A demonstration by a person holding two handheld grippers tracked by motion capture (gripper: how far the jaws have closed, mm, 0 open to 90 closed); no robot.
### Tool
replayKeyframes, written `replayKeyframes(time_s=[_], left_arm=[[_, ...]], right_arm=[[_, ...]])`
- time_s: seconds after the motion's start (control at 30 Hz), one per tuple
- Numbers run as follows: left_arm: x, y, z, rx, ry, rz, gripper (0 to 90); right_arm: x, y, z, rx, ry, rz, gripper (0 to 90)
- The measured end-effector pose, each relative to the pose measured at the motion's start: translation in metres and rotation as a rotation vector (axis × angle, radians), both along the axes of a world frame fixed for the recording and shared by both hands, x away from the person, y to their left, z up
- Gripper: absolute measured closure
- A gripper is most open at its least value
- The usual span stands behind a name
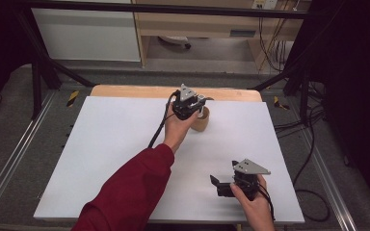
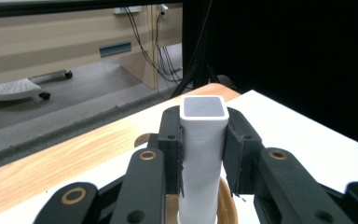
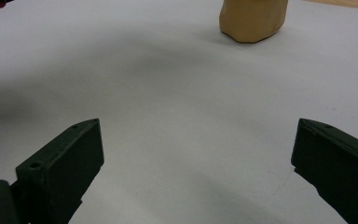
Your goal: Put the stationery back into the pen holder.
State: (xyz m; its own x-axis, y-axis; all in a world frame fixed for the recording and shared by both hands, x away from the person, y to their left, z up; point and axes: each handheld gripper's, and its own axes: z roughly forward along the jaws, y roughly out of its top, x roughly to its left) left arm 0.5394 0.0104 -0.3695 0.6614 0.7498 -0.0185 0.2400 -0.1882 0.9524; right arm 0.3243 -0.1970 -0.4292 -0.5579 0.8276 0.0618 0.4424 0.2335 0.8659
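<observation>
In the left gripper view my left gripper (image 2: 204, 140) is shut on an upright white square tube (image 2: 204, 154), its pads pressed against two opposite sides. The tube's lower end stands inside the rim of a round wooden cup (image 2: 227, 205). From above, the left gripper (image 1: 198, 110) is over that cup (image 1: 202, 122) near the table's far edge, held by a hand in a red sleeve. My right gripper (image 1: 218, 186) rests low at the front right with its jaws wide apart. Nothing lies between them in the right gripper view (image 3: 196, 158), and the cup (image 3: 253, 18) stands far ahead.
A white sheet (image 1: 111, 144) covers most of the wooden table (image 1: 135, 91). Black frame bars (image 1: 43, 67) and cables (image 1: 313, 144) run round the table's sides. Beyond it are a light cabinet (image 1: 192, 24) and a wheeled base (image 2: 14, 88) on the floor.
</observation>
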Motion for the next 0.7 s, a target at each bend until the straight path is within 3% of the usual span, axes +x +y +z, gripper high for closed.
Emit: replayKeyframes(time_s=[0.17, 0.2, 0.3, 0.4, 0.57, 0.7], left_arm=[[0.002, -0.002, -0.007, 0.022, 0.004, 0.001, 70.2], [0.002, -0.001, -0.006, 0.016, 0.001, 0.004, 67.1], [-0.001, -0.001, -0.001, 0.009, -0.005, 0.018, 44.2], [-0.006, 0.0, 0.006, 0.017, -0.02, 0.018, 30.3], [-0.016, 0.006, 0.019, 0.022, -0.011, -0.006, 13.2], [-0.023, 0.012, 0.028, 0.022, -0.008, -0.025, 7.5]], right_arm=[[0.001, 0.0, -0.001, 0.004, 0.007, 0.002, 2.7], [0.001, 0.0, -0.001, 0.004, 0.007, 0.002, 2.7], [0.001, 0.001, -0.001, 0.001, 0.005, 0.004, 2.7], [0.001, 0.001, -0.001, 0.0, 0.005, 0.007, 2.7], [0.0, 0.002, 0.0, -0.005, 0.003, 0.009, 2.7], [0.0, 0.003, -0.001, -0.007, 0.004, 0.008, 2.7]])
